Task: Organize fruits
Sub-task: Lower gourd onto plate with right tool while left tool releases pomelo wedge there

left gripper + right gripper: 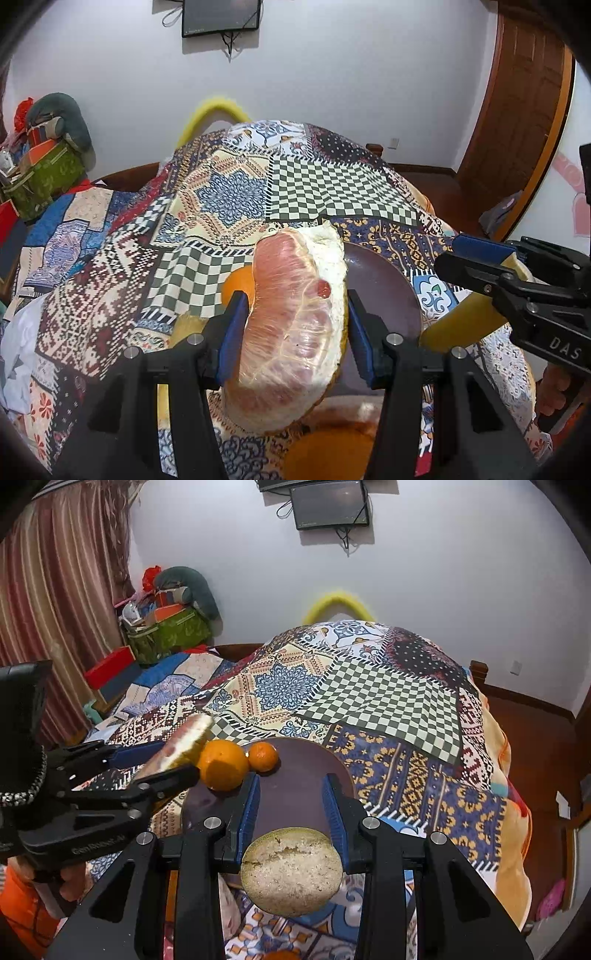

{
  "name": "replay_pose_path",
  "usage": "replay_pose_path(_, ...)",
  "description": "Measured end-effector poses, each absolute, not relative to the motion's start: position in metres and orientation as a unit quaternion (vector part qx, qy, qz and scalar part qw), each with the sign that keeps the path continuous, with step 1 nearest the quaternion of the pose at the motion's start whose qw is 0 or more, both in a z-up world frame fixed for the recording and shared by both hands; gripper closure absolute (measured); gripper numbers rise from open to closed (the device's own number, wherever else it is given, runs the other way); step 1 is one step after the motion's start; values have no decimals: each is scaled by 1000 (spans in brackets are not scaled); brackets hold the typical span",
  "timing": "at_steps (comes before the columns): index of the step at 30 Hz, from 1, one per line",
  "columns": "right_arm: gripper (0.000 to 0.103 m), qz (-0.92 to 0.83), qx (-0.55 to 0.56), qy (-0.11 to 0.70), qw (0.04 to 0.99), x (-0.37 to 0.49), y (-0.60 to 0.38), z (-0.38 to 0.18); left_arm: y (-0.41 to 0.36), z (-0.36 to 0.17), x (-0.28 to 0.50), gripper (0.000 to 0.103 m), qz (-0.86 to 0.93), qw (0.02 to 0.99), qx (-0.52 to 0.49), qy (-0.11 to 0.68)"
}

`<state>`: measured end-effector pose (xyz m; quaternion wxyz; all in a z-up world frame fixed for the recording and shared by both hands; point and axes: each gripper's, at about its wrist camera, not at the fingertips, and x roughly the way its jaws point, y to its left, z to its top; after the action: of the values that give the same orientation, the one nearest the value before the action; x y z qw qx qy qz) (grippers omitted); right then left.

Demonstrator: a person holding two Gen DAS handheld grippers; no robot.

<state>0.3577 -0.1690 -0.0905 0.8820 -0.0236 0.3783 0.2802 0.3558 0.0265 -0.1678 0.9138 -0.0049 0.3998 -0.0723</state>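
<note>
Left tongs [295,332]: clamped on a pomelo wedge [291,332], pink flesh under plastic wrap, white pith along its right edge. Both blue pads [232,332] press its sides. It fills centre frame in the left wrist view, held above the dark round plate [384,295].

Right tongs [291,808]: we see a pale, round-ended pomelo piece [291,871] low between the fingers, near their base. The right pad touches it; contact on the left is unclear. We can't tell whether it's a firm grip. In the left view the same piece shows as a yellow rind at right of frame.

Right wrist view: big orange [223,764] and small orange [263,757] sit touching each other at the plate's upper-left rim. Wedge and left tongs show at mid left, just beside the big orange.

Another orange [325,454] is at bottom centre of the left view, blurred, partly hidden.

Plate rests on a patchwork cloth [388,701] covering the table.
</note>
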Motion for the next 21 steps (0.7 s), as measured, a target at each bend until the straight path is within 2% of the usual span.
replay_pose_path(17, 71, 292, -32, 395, 871, 394, -149, -101, 19, -197, 387, 51, -78, 900, 0, 428)
replay_pose_path(21, 71, 293, -31, 402, 867, 404, -143, -103, 20, -191, 385, 51, -72, 908, 3, 412)
